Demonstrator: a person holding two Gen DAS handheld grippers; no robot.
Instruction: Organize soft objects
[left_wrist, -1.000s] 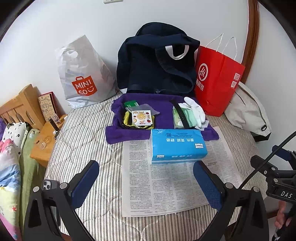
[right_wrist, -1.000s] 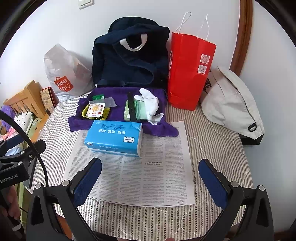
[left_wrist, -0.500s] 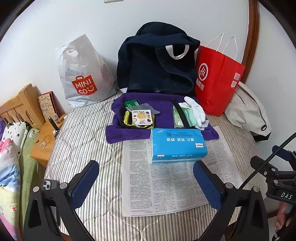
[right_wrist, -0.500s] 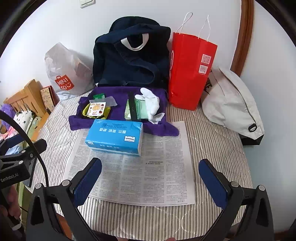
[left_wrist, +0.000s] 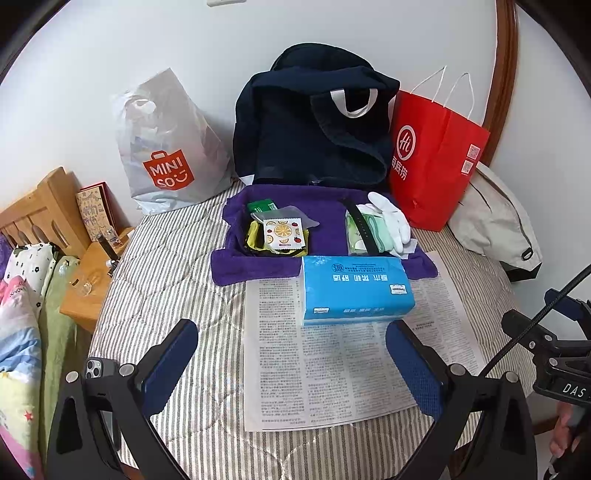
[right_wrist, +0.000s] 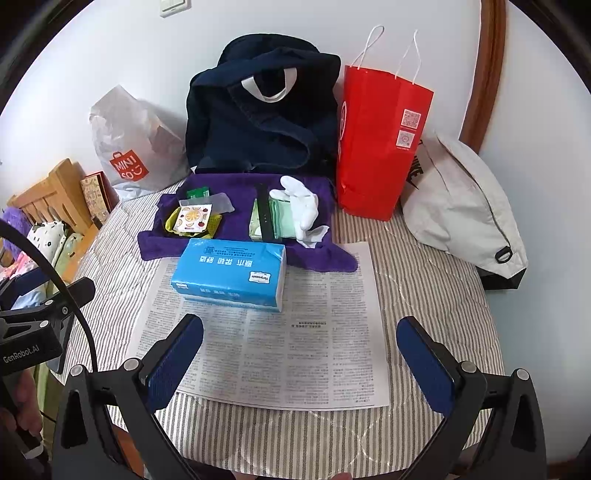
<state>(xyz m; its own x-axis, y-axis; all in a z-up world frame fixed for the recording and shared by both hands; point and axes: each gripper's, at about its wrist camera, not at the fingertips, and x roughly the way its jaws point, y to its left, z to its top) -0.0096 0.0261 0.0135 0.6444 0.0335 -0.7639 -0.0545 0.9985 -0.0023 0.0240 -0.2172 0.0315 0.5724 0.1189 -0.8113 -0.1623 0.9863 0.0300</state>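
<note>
A blue tissue pack lies on a newspaper sheet spread over a striped mattress. Behind it a purple towel carries small packets with a fruit-print one on top, a green pack with a black strap, and a white glove. My left gripper hovers open just short of the tissue pack. Over the newspaper's near half, my right gripper is open and empty.
Against the wall stand a grey MINISO bag, a dark navy bag, a red paper bag and a pale drawstring bag. A wooden bedside stand and bedding lie left.
Both views have crept slightly nearer the tissue pack; nothing on the bed has moved and both grippers stay open.
</note>
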